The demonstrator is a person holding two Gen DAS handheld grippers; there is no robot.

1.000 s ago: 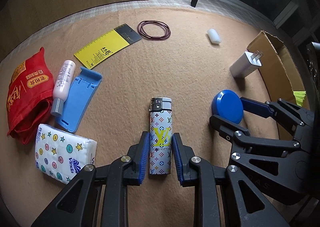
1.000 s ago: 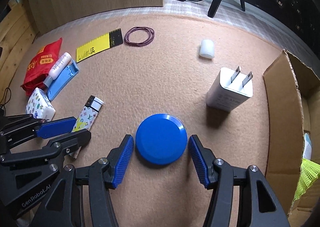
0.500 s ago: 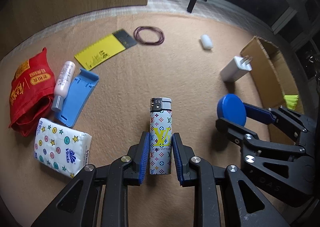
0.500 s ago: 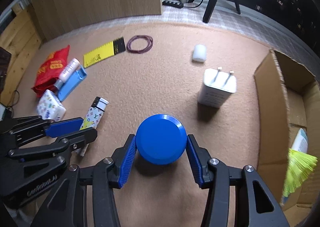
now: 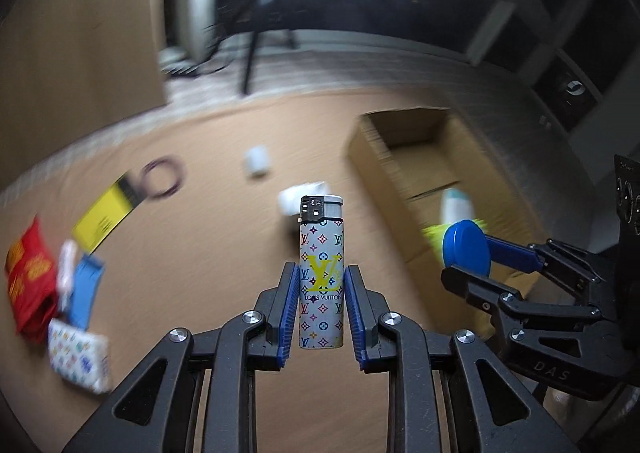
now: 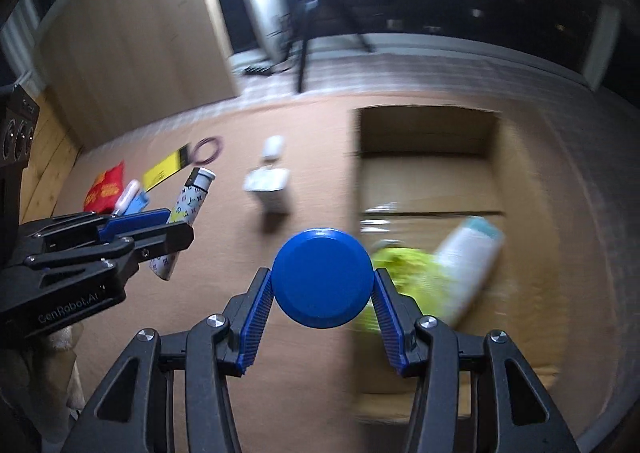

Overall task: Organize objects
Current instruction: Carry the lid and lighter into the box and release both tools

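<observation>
My left gripper (image 5: 321,281) is shut on a white patterned lighter (image 5: 322,269) and holds it upright, high above the tan mat (image 5: 208,245). My right gripper (image 6: 322,285) is shut on a round blue lid (image 6: 322,277) and holds it in the air at the left edge of the open cardboard box (image 6: 428,173). The lid (image 5: 466,247) and right gripper also show in the left wrist view, to the right of the lighter. The lighter (image 6: 190,205) shows in the right wrist view, to the left of the lid.
The box holds a white bottle (image 6: 468,257) and a yellow-green item (image 6: 400,265). On the mat lie a white charger (image 6: 268,183), a small white cylinder (image 6: 274,145), a ring of cord (image 6: 206,149), a yellow card (image 6: 164,171), a red pouch (image 5: 28,273), a blue holder (image 5: 84,289) and a tissue pack (image 5: 78,361).
Both grippers have lifted their objects off the mat and swung right toward the box. The views are blurred by the motion.
</observation>
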